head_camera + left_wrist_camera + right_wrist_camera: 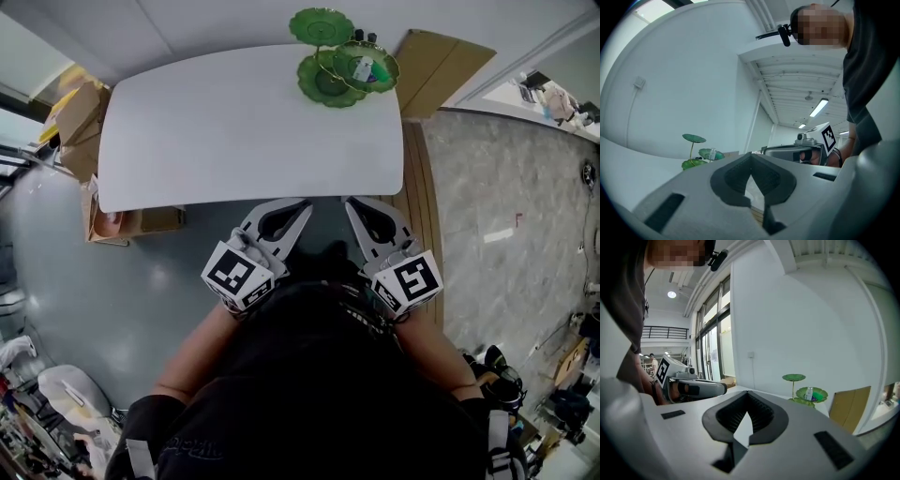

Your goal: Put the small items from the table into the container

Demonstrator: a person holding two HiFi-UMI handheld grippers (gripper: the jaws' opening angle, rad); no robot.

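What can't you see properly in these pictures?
- Head view: whatever lies in the green tiered dish beside the small bottle is too small to tell.
- Head view: the cardboard box is mostly hidden under the table.
- Left gripper view: the left gripper fills the bottom of the picture and hides the tabletop near it.
- Right gripper view: the bottle's label is too small to read.

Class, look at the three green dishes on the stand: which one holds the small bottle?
The right-hand dish in the head view: the small bottle stands in it, while the top dish and left dish look bare.
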